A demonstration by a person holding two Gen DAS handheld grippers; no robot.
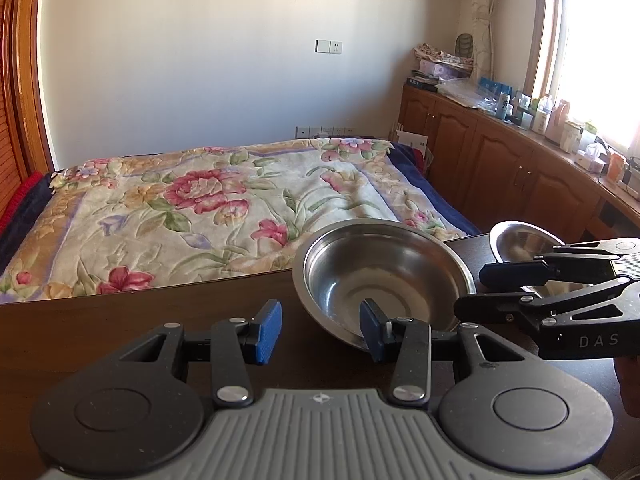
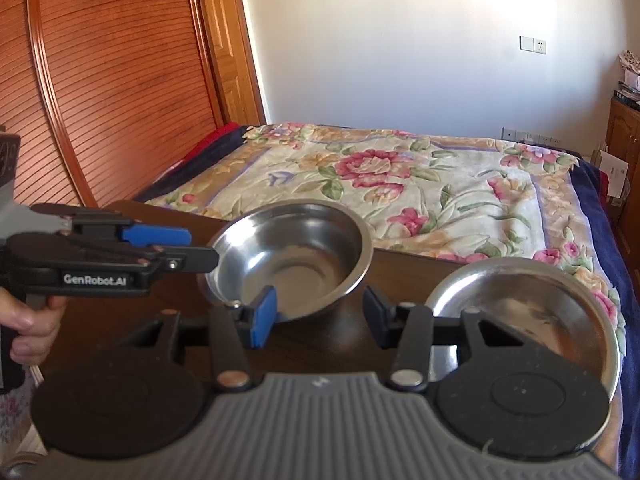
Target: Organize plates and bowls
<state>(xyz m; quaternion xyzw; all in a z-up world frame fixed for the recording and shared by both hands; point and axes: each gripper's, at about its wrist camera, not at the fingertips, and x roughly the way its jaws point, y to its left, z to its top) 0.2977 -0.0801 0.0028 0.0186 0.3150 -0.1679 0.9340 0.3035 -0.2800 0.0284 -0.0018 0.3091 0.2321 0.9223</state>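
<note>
A large steel bowl (image 1: 384, 276) (image 2: 292, 256) sits on the dark wooden table (image 1: 140, 320) (image 2: 320, 344). A second steel dish (image 1: 520, 240) (image 2: 532, 308) sits to its right. My left gripper (image 1: 320, 330) is open, its right finger just over the large bowl's near rim; in the right wrist view it comes in from the left (image 2: 192, 246) beside that bowl. My right gripper (image 2: 316, 316) is open in front of the gap between both dishes; in the left wrist view it reaches in from the right (image 1: 476, 290), at the bowl's right edge.
A bed with a floral quilt (image 1: 224, 208) (image 2: 420, 192) lies just beyond the table's far edge. Wooden cabinets (image 1: 500, 156) with cluttered tops run along the right wall. A slatted wooden wardrobe (image 2: 120, 80) stands on the left.
</note>
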